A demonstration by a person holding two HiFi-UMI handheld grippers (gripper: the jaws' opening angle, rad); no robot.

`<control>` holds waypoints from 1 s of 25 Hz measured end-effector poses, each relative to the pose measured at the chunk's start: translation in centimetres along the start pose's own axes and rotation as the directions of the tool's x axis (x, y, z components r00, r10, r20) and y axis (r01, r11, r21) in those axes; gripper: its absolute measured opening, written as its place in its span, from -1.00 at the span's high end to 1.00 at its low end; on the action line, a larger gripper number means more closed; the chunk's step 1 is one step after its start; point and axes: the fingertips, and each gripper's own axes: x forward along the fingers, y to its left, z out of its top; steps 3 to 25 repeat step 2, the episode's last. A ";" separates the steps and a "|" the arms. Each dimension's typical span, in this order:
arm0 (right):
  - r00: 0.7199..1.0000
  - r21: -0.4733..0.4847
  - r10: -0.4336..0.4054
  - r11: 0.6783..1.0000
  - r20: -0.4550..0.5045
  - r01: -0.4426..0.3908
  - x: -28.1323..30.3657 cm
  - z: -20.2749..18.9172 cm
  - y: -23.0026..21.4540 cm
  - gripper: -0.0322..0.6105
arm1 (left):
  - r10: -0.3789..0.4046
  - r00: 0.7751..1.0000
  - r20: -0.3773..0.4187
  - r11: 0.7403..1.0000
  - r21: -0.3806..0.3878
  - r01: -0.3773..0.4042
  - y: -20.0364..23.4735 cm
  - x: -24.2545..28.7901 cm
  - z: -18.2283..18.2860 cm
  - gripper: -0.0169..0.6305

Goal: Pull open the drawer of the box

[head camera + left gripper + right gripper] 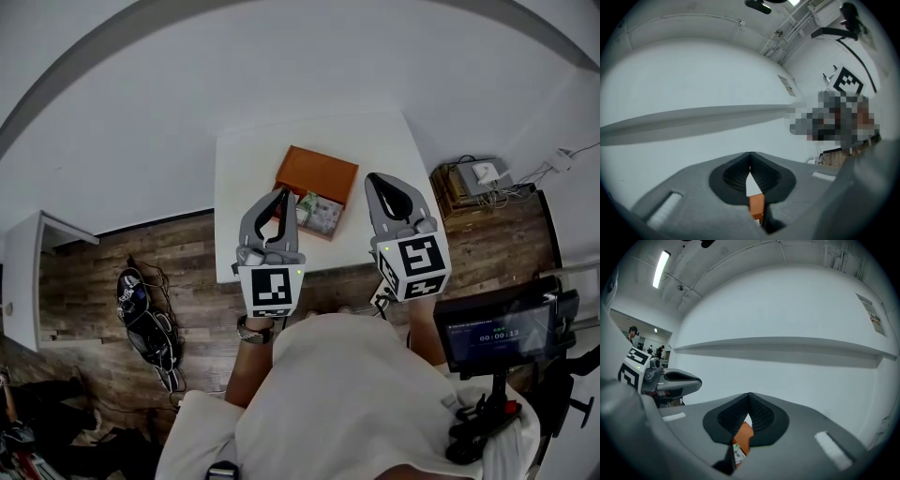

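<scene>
The flat orange-brown box sat mid-way on the white square table. Its drawer appeared already drawn out toward the person, contents exposed. The left gripper and right gripper hung near it, fingers closed together and empty. Judged substantially complete.

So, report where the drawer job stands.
Done, it seems: the drawer sticks out of the near side of the orange box, its contents showing. In hand: nothing. The left gripper and right gripper are both shut and empty, flanking the box in the head view. Left: probably nothing beyond pulling the drawer further, if wanted.
</scene>
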 end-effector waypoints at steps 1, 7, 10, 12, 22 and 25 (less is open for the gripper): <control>1.000 0.001 0.000 1.000 0.000 0.000 0.0 0.1 0.0 0.89 | -0.001 1.000 0.000 1.000 -0.001 0.001 0.0 0.0 0.0 0.93; 1.000 0.001 0.001 1.000 -0.001 -0.001 0.1 0.2 0.0 0.89 | -0.001 1.000 -0.001 1.000 -0.001 0.001 0.0 0.0 0.0 0.93; 1.000 0.001 0.001 1.000 -0.001 -0.001 0.1 0.2 0.0 0.89 | -0.001 1.000 -0.001 1.000 -0.001 0.001 0.0 0.0 0.0 0.93; 1.000 0.001 0.001 1.000 -0.001 -0.001 0.1 0.2 0.0 0.89 | -0.001 1.000 -0.001 1.000 -0.001 0.001 0.0 0.0 0.0 0.93; 1.000 0.001 0.001 1.000 -0.001 -0.001 0.1 0.2 0.0 0.89 | -0.001 1.000 -0.001 1.000 -0.001 0.001 0.0 0.0 0.0 0.93; 1.000 0.001 0.001 1.000 -0.001 -0.001 0.1 0.2 0.0 0.89 | -0.001 1.000 -0.001 1.000 -0.001 0.001 0.0 0.0 0.0 0.93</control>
